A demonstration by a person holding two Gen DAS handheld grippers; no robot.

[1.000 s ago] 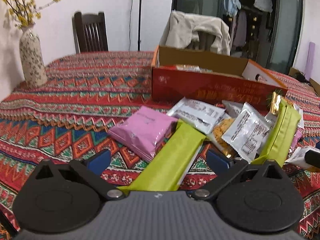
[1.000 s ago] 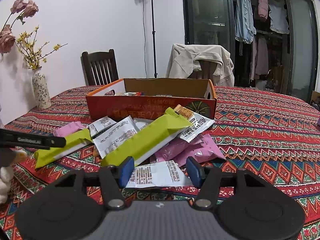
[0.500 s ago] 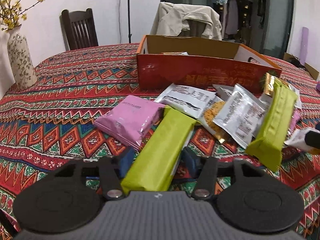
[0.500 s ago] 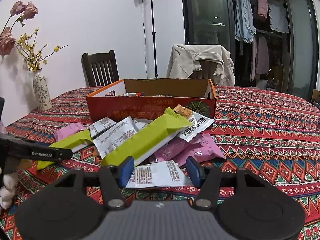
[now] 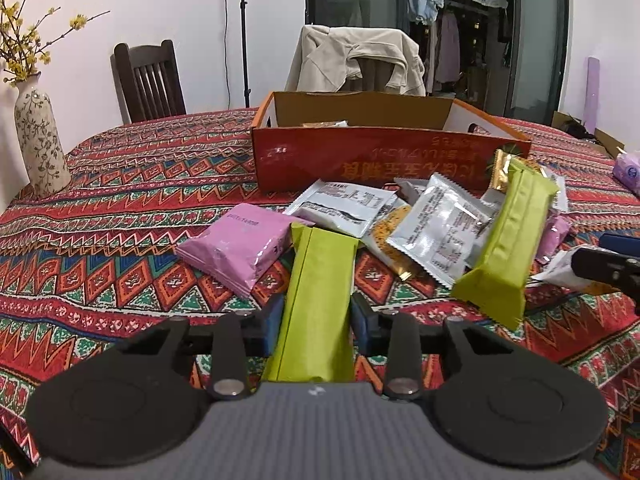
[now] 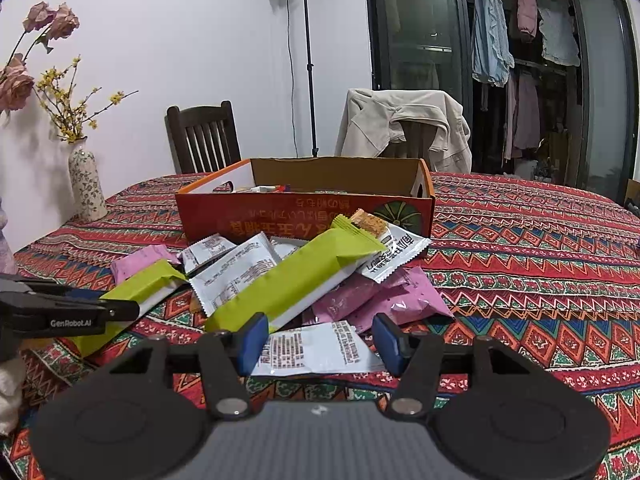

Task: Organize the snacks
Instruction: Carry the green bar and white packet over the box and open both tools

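The open red cardboard box [image 6: 304,216] holds a few packets, mostly hidden by its wall. The left tool [image 5: 316,320] clamps a long lime-green snack bar [image 5: 316,300] lying on the surface; the right tool [image 6: 316,340] stands half-open around a white printed sachet [image 6: 312,348].

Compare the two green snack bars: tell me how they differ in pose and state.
The left gripper is shut on the near green bar, which lies on the tablecloth. The far green bar is ungripped and rests propped on the snack pile. Both are long, lime-green packets.
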